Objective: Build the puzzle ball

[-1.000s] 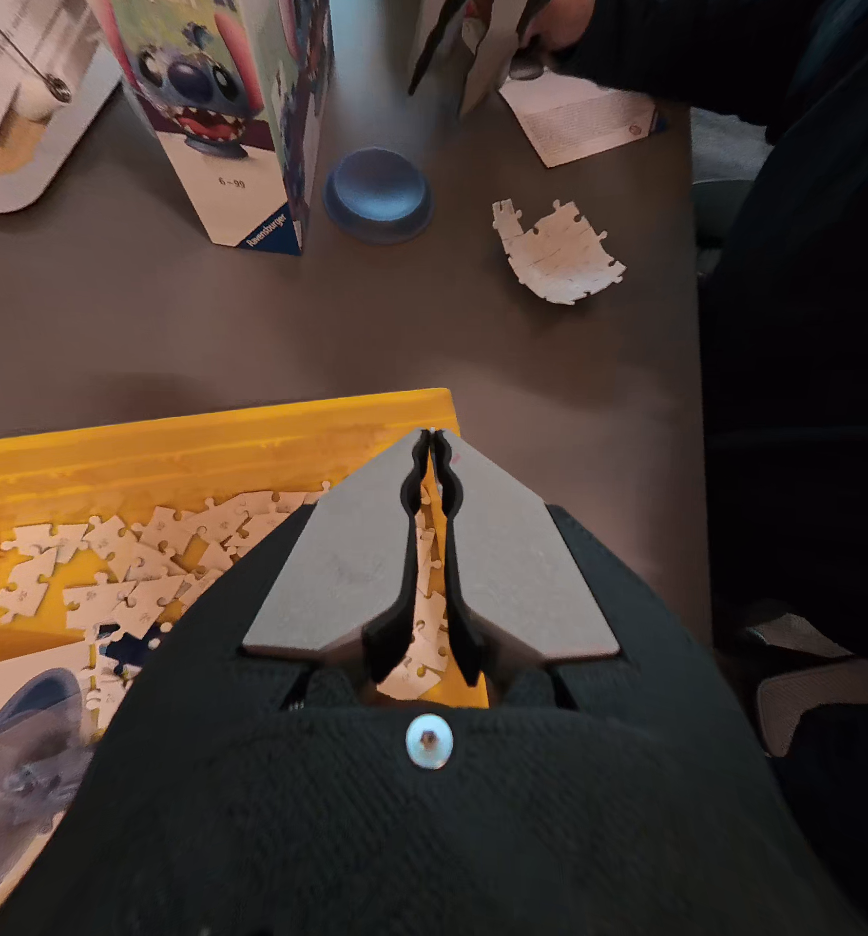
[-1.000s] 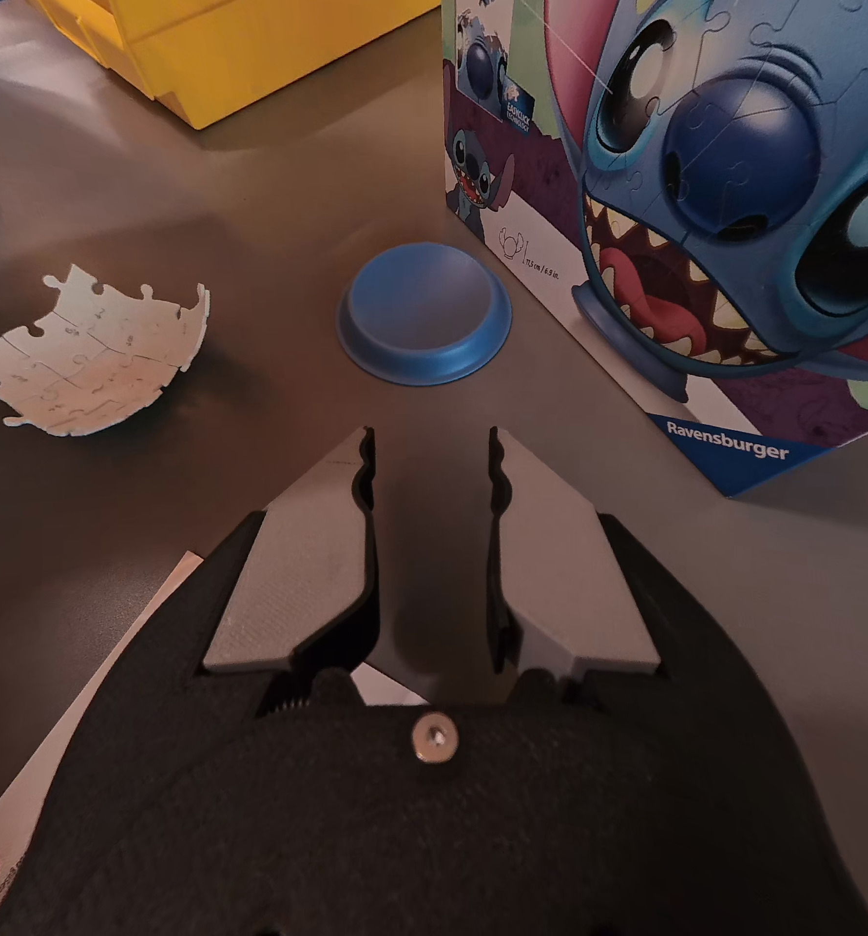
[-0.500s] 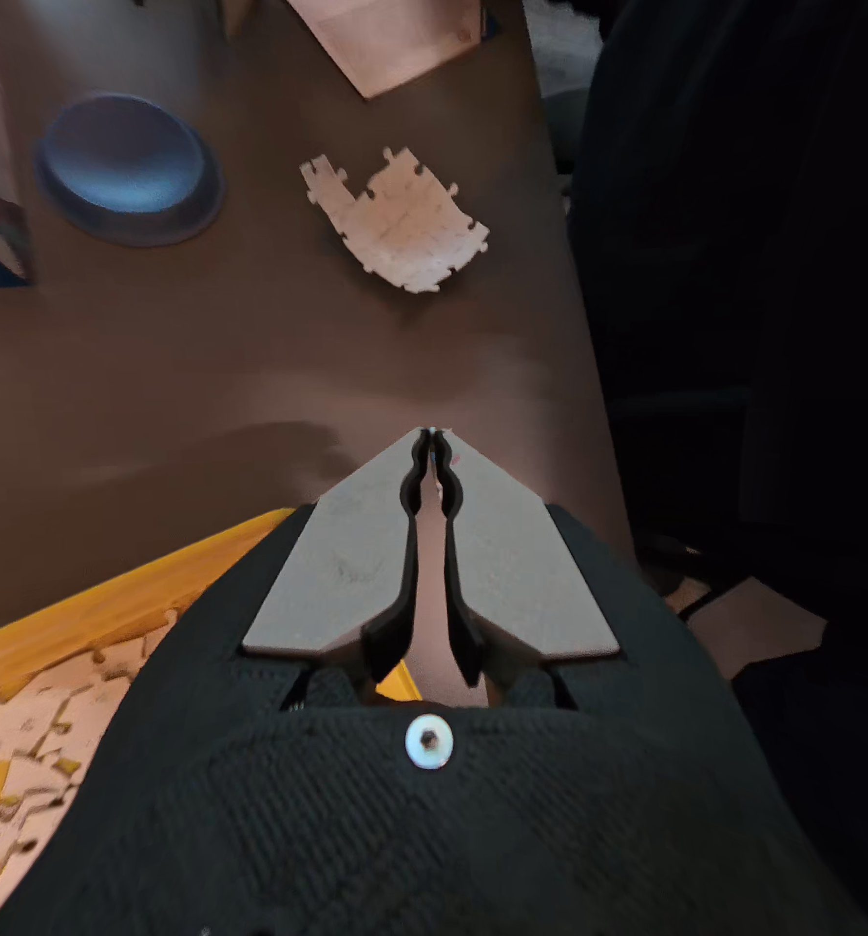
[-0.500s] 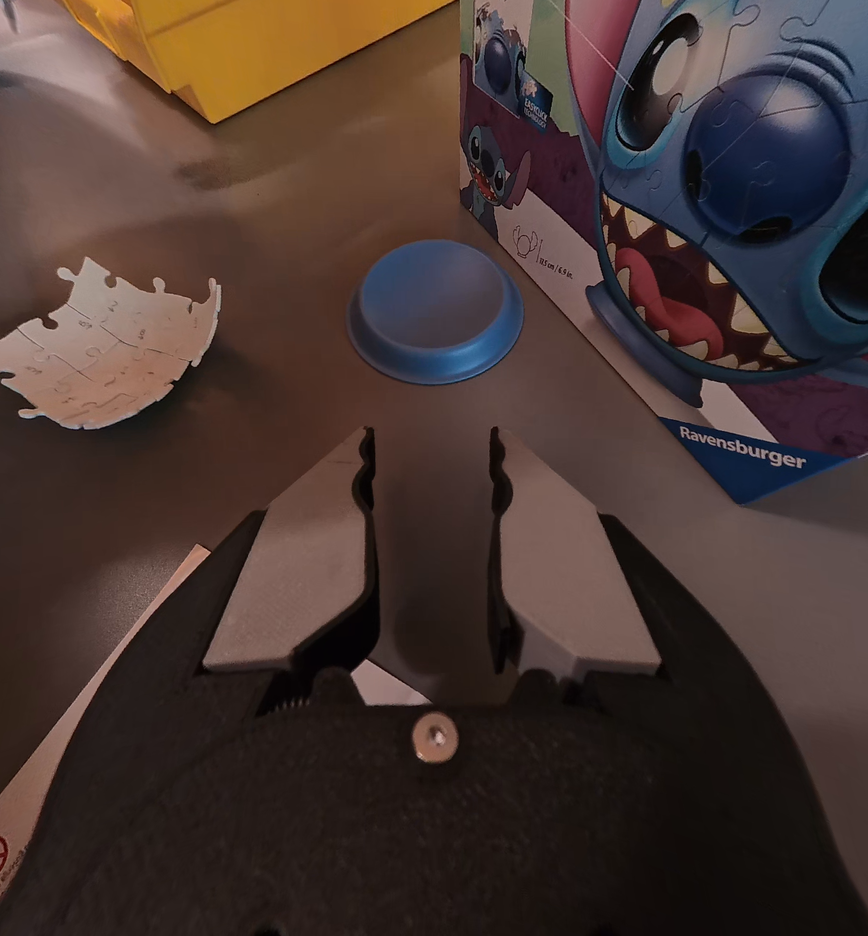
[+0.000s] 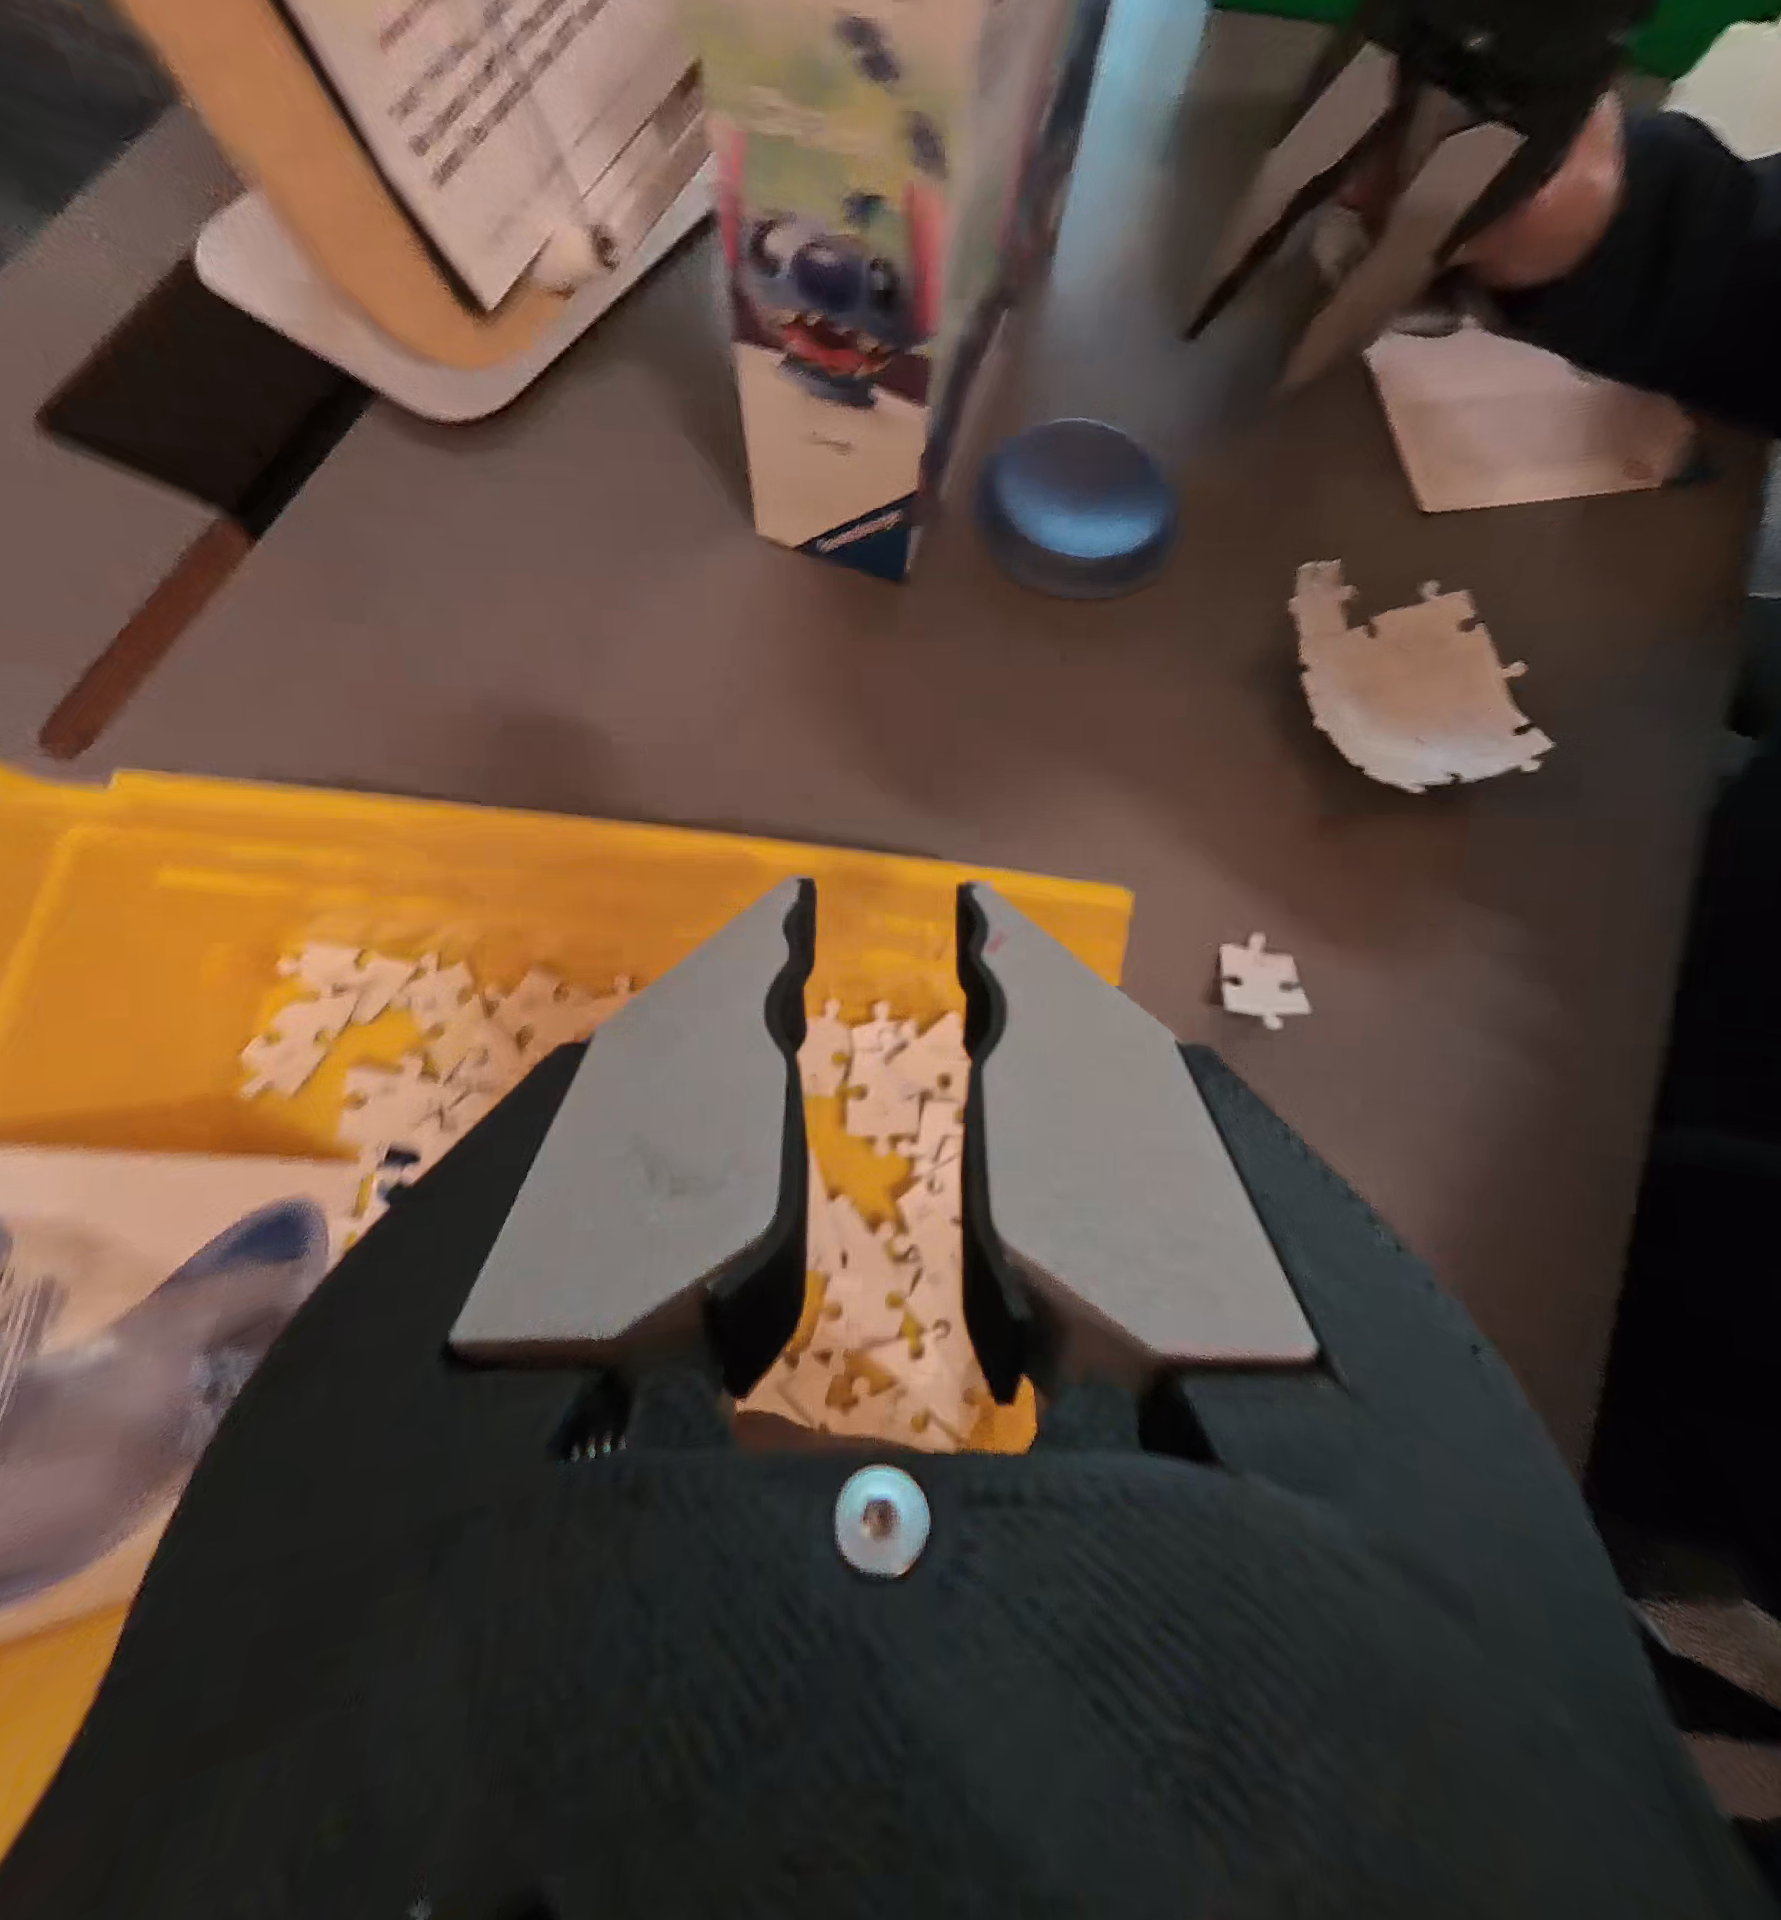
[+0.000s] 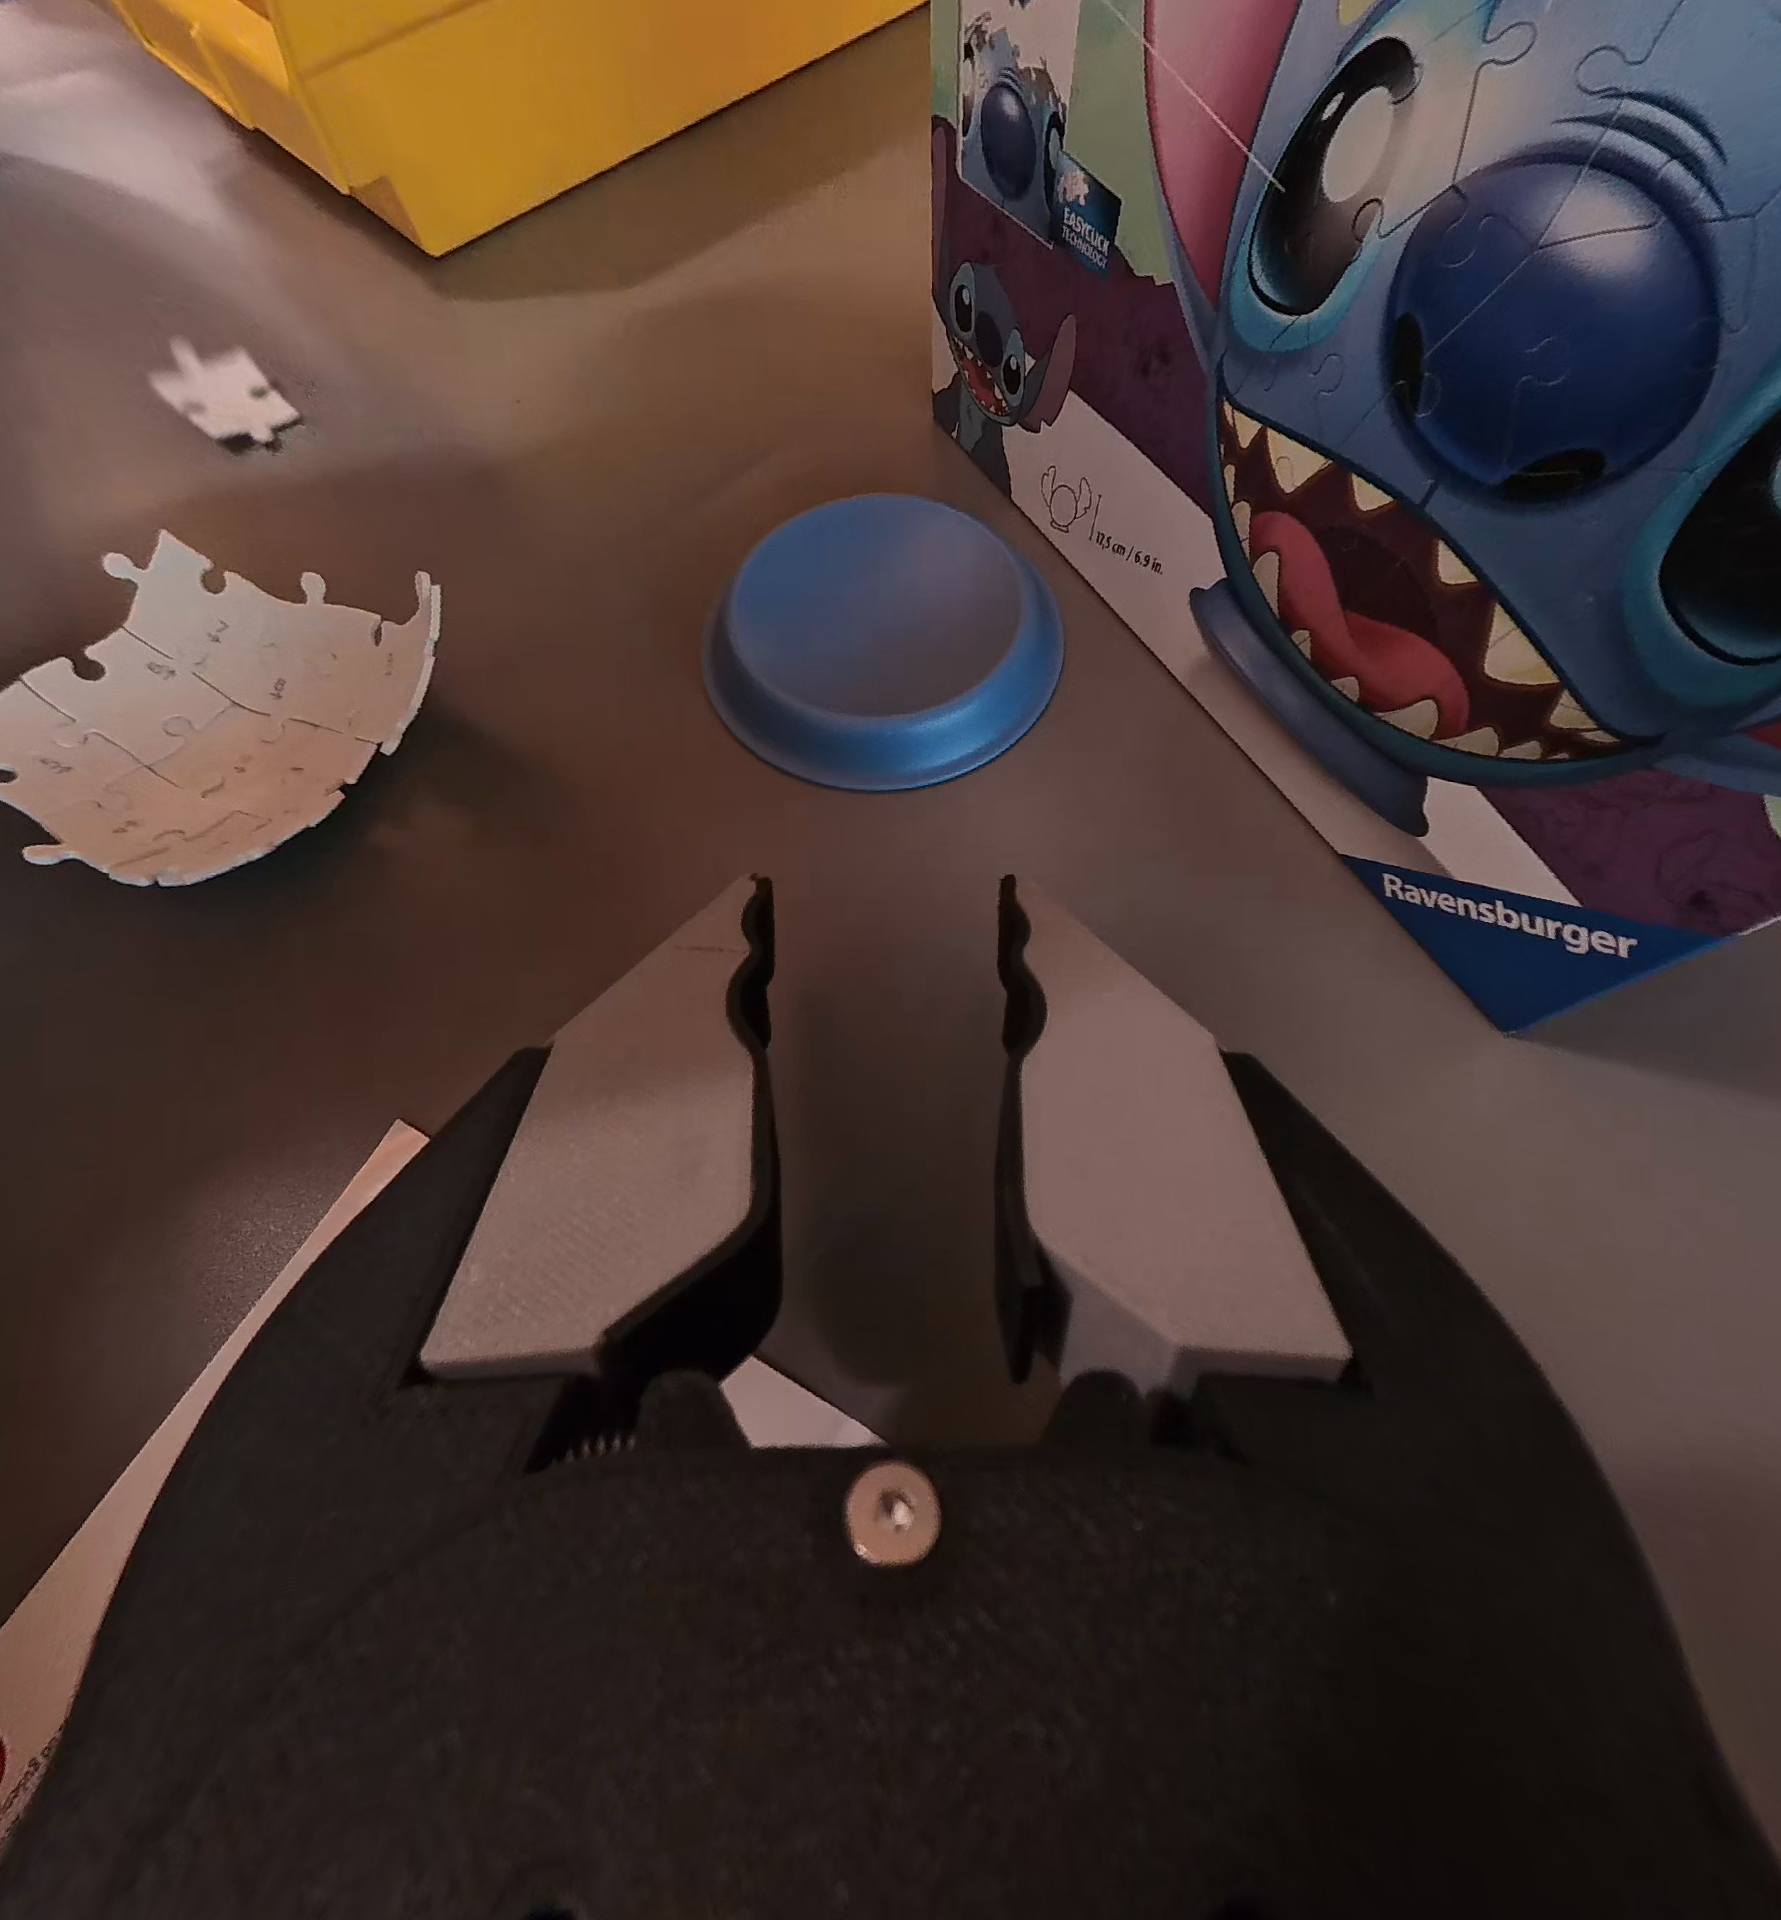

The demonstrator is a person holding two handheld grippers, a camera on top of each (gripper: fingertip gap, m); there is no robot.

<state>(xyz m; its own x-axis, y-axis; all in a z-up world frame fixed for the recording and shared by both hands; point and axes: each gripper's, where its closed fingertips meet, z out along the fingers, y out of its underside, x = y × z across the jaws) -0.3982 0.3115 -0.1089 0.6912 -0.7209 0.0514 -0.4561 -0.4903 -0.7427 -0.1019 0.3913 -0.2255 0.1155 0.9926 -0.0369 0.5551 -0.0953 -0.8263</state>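
A curved, partly joined shell of white puzzle pieces [image 5: 1411, 691] lies on the dark table; it also shows in the right wrist view [image 6: 200, 727]. A single white piece [image 5: 1263, 980] lies on the table right of the yellow tray [image 5: 450, 862], and shows in the right wrist view [image 6: 226, 397]. Several loose white pieces [image 5: 886, 1081] lie in the tray. My left gripper [image 5: 884, 914] is open and empty above the tray. My right gripper [image 6: 878, 914] is open and empty, hovering just before the blue round stand [image 6: 881, 644]. The right gripper also shows far off in the left wrist view [image 5: 1385, 156].
The picture box of the puzzle [image 6: 1437, 468] stands right of the blue stand [image 5: 1078, 509]. A white paper sheet [image 5: 1520, 436] lies at the far right, also under my right gripper [image 6: 190, 1403]. A stand with a paper [image 5: 429, 208] is at the far left. A printed bag [image 5: 86, 1351] lies in the tray. Across from one pair of fingers to the other is roughly 35 cm.
My left gripper has opened and let go of a single piece, which now lies on the table beside the tray; it has drawn back over the tray. The right gripper has barely moved.
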